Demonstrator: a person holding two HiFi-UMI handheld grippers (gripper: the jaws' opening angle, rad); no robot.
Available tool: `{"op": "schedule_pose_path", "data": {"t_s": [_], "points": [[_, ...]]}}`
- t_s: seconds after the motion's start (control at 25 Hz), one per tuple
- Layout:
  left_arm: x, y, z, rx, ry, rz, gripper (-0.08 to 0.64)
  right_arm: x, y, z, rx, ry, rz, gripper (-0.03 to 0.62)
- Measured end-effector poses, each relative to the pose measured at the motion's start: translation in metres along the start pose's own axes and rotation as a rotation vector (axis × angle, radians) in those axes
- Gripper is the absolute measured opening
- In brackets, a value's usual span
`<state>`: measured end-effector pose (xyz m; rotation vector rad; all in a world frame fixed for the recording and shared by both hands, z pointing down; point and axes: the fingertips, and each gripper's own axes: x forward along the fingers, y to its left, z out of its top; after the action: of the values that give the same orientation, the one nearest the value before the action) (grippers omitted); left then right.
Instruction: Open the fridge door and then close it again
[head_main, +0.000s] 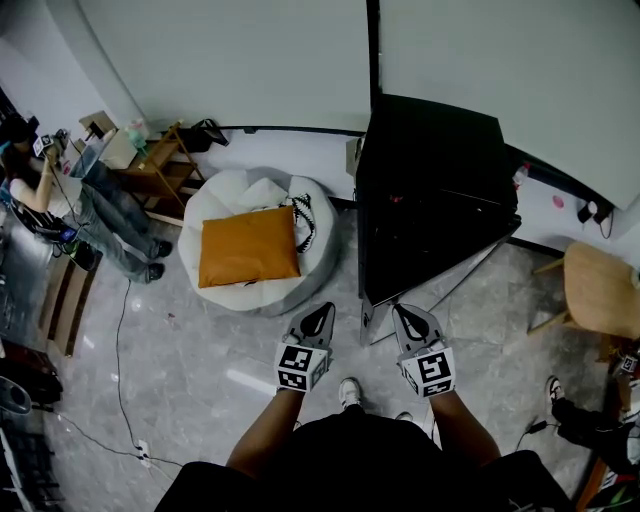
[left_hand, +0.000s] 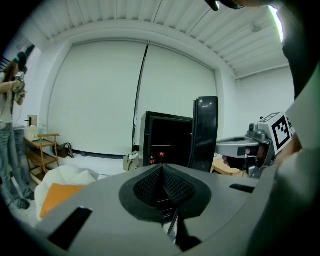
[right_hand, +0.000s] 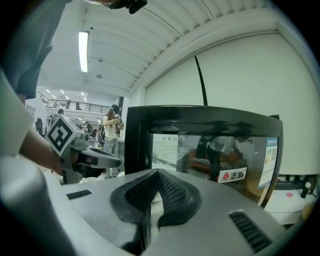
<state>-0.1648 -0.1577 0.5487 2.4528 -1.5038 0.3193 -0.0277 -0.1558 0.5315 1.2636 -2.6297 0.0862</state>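
We've got the left hand-held gripper (head_main: 320, 312) and the right hand-held gripper (head_main: 407, 312) both pinched together and empty just before the fridge (head_main: 430, 150), whose glass door (right_hand: 210, 145) hangs open; a hard shove could skid off or slam it.

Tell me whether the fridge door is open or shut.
Open: the fridge door stands swung out, edge-on in the left gripper view, beside the exposed dark interior.

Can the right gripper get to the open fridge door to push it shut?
Probably yes. The fridge door stands open right in front of the right gripper, filling its view, and nothing shows between them.
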Motion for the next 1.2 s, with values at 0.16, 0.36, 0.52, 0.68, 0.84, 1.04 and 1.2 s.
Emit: {"op": "schedule_pose_path", "data": {"t_s": [0.16,0.36,0.52,0.68,0.84,1.04,1.2], "points": [[0.006,0.009,0.004,0.008,-0.002,-0.008,0.02,0.011,-0.002,0.002,-0.03,0.013,-0.01,0.011],[0.014,0.015,0.01,0.018,-0.006,-0.017,0.021,0.022,-0.005,0.002,-0.022,0.014,-0.016,0.01],[0.021,0.021,0.012,0.024,-0.006,-0.017,0.021,0.032,-0.009,0.005,-0.022,0.006,-0.018,0.011],[0.027,0.027,0.015,0.024,-0.008,-0.02,0.021,0.045,-0.012,0.009,-0.019,-0.001,-0.018,0.011],[0.03,0.033,0.015,0.026,-0.006,-0.018,0.021,0.057,-0.017,0.011,-0.021,-0.007,-0.024,0.011],[0.033,0.038,0.012,0.021,0.0,-0.019,0.021,0.073,-0.023,0.014,-0.042,-0.021,-0.04,0.01],[0.034,0.043,0.01,0.016,0.004,-0.022,0.02,0.087,-0.027,0.016,-0.055,-0.014,-0.055,0.011]]}}
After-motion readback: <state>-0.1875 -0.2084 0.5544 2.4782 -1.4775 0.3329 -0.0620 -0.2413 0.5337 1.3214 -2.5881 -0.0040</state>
